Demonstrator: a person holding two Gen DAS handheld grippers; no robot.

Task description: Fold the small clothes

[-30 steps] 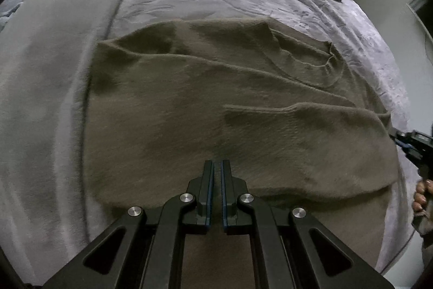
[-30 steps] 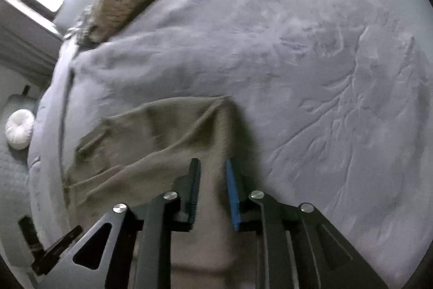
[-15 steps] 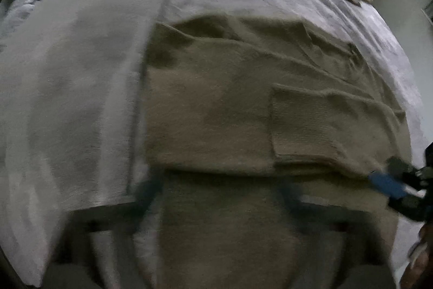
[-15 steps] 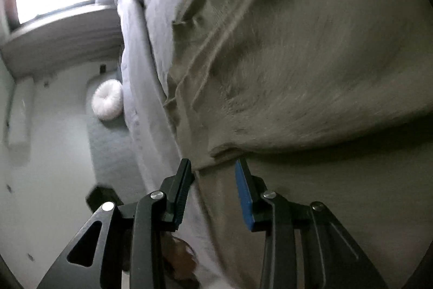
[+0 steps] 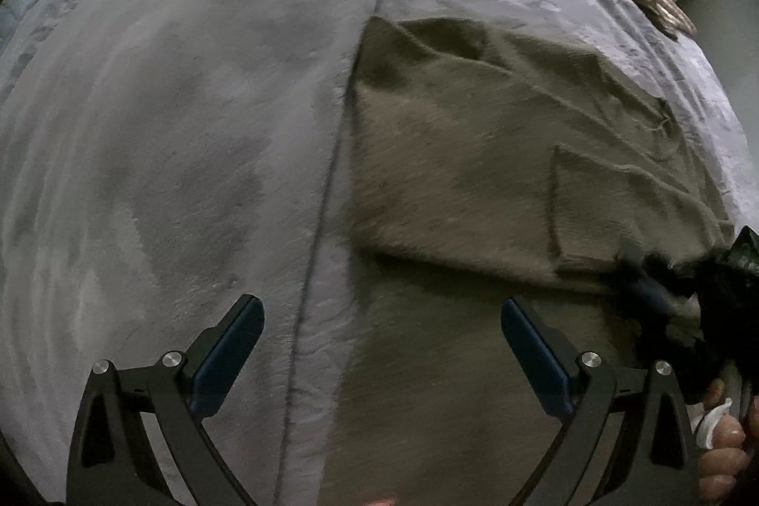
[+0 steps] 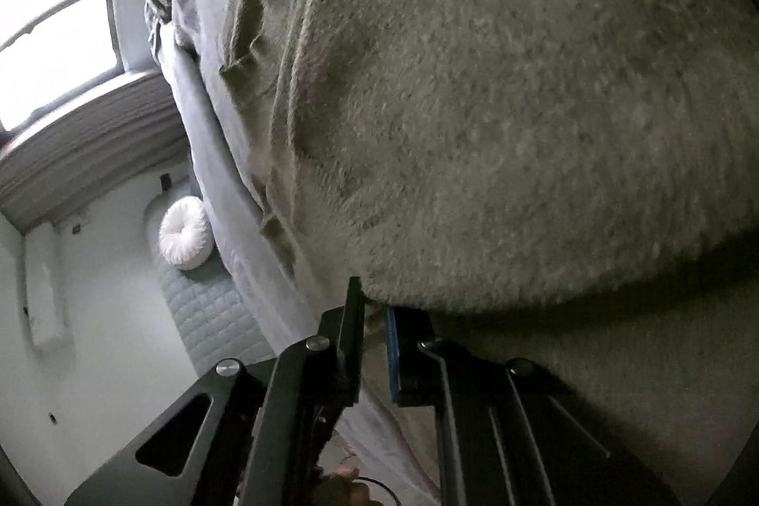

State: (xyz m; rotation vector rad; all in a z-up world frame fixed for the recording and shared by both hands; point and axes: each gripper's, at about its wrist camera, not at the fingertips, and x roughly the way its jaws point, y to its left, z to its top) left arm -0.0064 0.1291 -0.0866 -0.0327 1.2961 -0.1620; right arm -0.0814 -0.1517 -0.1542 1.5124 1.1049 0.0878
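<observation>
**Pinching a thin edge, risking a slip**

Pinching the olive garment [image 6: 474, 103] edge on the bed [image 5: 166, 126], my right gripper [image 6: 374, 330] jaws are clamped; my left gripper [image 5: 379, 345] jaws stand apart above it. Fuzzy fabric could slip, spoiling the fold.

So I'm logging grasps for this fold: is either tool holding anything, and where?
The right tool pinches the olive sweater at the edge of its folded layer. The left tool is open, holding nothing.
</observation>
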